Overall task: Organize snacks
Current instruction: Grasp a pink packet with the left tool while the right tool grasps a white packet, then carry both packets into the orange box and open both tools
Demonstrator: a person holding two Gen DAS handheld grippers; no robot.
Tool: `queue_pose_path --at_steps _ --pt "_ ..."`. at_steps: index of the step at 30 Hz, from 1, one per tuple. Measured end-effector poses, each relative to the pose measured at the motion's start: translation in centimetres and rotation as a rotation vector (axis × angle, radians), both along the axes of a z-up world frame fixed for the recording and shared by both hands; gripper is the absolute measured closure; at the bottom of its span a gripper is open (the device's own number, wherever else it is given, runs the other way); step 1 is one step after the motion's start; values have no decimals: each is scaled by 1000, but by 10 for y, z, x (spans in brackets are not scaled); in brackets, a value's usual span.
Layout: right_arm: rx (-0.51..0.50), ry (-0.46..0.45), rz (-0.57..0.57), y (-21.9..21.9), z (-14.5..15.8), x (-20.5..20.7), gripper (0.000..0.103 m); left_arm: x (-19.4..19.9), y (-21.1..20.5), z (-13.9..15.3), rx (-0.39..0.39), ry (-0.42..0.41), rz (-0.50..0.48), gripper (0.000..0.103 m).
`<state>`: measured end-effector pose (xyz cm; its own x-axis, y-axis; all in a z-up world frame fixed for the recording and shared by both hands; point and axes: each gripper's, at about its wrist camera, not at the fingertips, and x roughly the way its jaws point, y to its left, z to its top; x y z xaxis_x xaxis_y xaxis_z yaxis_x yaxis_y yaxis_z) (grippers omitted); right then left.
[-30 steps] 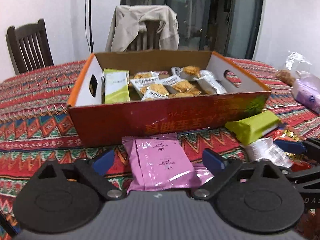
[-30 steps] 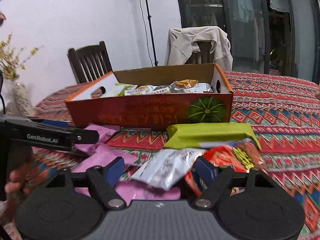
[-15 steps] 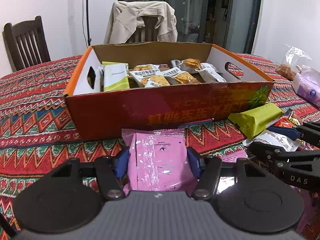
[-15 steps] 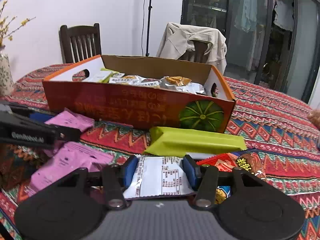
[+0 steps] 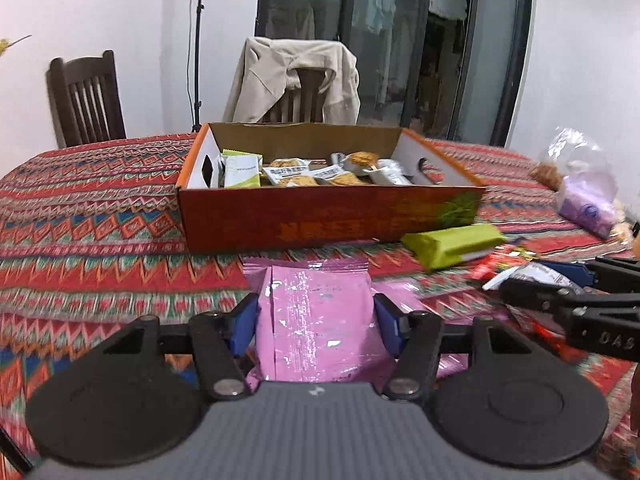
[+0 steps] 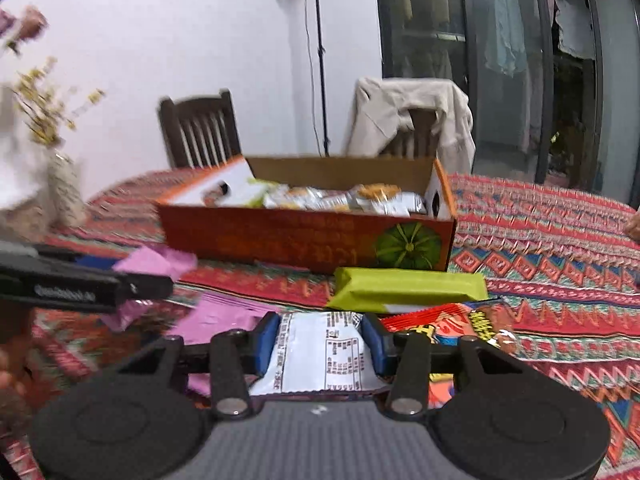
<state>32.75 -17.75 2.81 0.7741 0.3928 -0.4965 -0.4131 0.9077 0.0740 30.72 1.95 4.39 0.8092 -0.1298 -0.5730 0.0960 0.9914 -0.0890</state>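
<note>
Left gripper [image 5: 314, 316] clamped — right [image 6: 320, 342] closing

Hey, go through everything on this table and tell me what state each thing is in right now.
Orange cardboard box: open-topped, partly filled with snacks.
Pink foil packet: gripped by the left gripper.
White printed packet: between the closing fingers of the right gripper.
Green wrapped bar: lying flat beside the box.
Red snack packet: lying on the tablecloth.

Pink packet [image 5: 316, 320] and white packet [image 6: 320, 354] held upright.

Two low, near wrist views over the tablecloth [image 5: 100, 240], both facing the box [image 6: 304, 240].
</note>
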Motion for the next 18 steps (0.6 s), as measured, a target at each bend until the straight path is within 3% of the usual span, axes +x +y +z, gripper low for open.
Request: queue_pose_path --at_steps 8,12,18 --pt "58 -29 19 -43 19 -76 59 -75 -31 3 -82 10 -13 41" --pt "71 -19 10 -56 16 -89 59 -79 -45 6 -32 -6 -29 41" --pt "101 -28 22 -58 15 -82 59 -63 -41 15 -43 -24 -29 41"
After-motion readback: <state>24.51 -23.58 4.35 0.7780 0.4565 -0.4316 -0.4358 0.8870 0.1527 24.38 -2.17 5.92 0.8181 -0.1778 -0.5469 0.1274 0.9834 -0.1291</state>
